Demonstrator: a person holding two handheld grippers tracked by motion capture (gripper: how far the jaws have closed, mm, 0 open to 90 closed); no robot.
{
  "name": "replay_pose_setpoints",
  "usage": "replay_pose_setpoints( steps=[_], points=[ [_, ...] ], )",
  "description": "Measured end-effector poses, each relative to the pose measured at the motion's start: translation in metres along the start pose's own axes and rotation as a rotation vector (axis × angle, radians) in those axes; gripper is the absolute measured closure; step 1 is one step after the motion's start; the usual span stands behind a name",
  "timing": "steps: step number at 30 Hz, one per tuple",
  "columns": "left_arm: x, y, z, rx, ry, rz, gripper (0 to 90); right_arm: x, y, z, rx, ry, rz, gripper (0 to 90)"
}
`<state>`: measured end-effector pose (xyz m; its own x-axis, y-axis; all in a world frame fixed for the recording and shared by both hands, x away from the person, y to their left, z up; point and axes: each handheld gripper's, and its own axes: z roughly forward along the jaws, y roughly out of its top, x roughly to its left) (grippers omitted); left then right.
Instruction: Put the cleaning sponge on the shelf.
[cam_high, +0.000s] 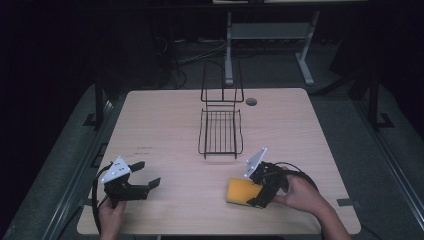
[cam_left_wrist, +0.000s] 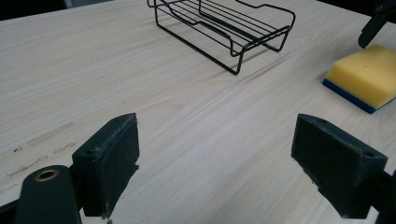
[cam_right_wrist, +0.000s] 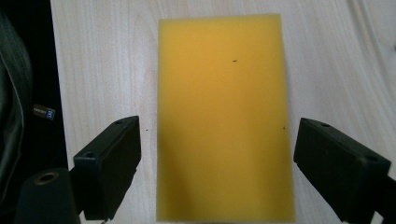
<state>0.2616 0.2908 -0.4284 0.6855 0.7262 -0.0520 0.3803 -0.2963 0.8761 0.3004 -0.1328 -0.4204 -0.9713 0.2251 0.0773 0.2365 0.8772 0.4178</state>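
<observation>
A yellow sponge (cam_high: 241, 192) with a blue underside (cam_left_wrist: 348, 95) lies flat near the table's front right. My right gripper (cam_high: 260, 192) is open over it, a jaw on either side of the sponge (cam_right_wrist: 224, 116), with a small gap on each side. The right gripper (cam_right_wrist: 217, 158) looks straight down at the sponge's yellow face. At the front left my left gripper (cam_high: 148, 173) is held open, with nothing but bare wood between its jaws (cam_left_wrist: 217, 154). It points across the table toward the sponge (cam_left_wrist: 366, 74).
A black wire rack (cam_high: 220, 131) stands at the middle of the wooden table (cam_high: 165, 115), its tall handle at the back; the rack (cam_left_wrist: 201, 49) is empty. A round hole (cam_high: 251, 101) sits behind it. The table's front edge (cam_right_wrist: 52, 70) runs close beside the sponge.
</observation>
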Motion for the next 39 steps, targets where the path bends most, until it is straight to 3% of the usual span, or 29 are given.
replay_pose_setpoints(
  steps=[16, 39],
  points=[
    [0.000, 0.000, 0.000, -0.002, -0.002, -0.001, 14.6, -0.001, 0.001, 0.014, 0.010, 0.012, 0.014, 13.8],
    [0.000, 0.000, 0.000, -0.005, -0.006, 0.000, 14.6, 0.002, 0.000, 0.027, 0.020, -0.027, 0.003, 14.8]
  ],
)
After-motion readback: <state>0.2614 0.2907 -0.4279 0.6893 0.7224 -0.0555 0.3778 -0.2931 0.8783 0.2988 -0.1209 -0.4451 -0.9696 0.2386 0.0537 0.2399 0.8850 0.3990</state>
